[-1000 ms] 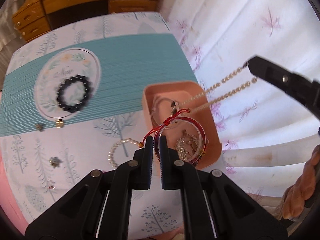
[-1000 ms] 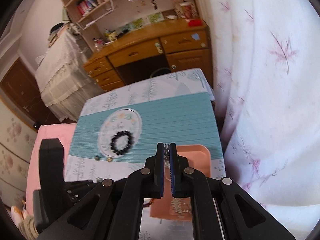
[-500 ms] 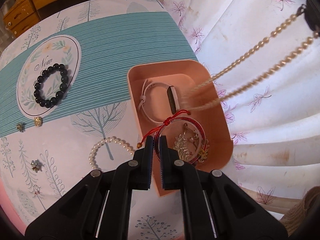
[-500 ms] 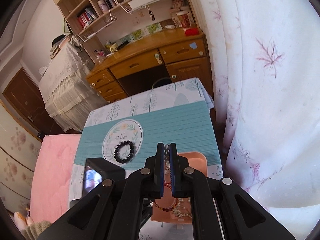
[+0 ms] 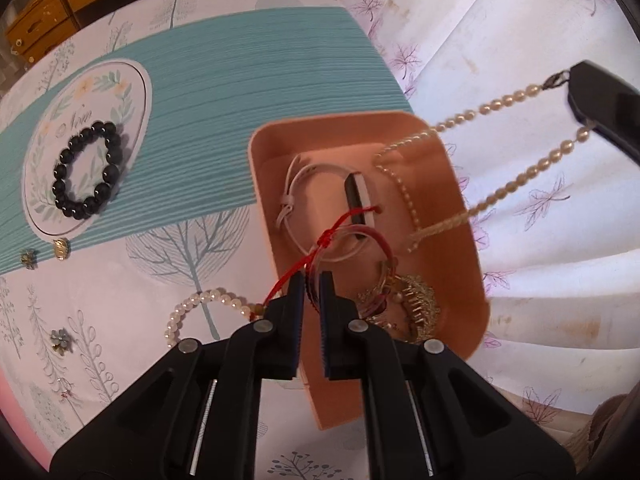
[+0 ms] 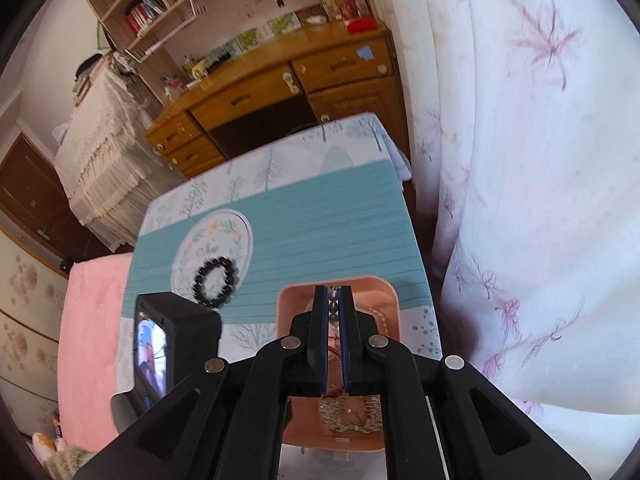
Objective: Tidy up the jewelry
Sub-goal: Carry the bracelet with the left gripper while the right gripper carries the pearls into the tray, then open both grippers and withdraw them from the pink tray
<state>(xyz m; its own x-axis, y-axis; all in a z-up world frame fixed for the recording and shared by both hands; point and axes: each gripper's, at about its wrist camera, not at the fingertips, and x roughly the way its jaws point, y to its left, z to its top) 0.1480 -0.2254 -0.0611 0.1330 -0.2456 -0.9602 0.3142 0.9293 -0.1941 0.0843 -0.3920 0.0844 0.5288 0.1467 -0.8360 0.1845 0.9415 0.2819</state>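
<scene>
Left gripper [image 5: 311, 285] jaws clamped on red string bracelet [image 5: 362, 236] over pink tray [image 5: 460, 216]. Right gripper [image 6: 333, 300] jaws pinching pearl necklace [image 5: 516, 184], whose lower end lies in the tray.

A cursive word, apparently "New", stands in the white oval medallion [image 5: 86, 148] of the teal table mat [image 5: 248, 92]; the smaller script beneath it cannot be made out.

One tray [image 5: 460, 216], three bracelets [image 5: 86, 172].
</scene>
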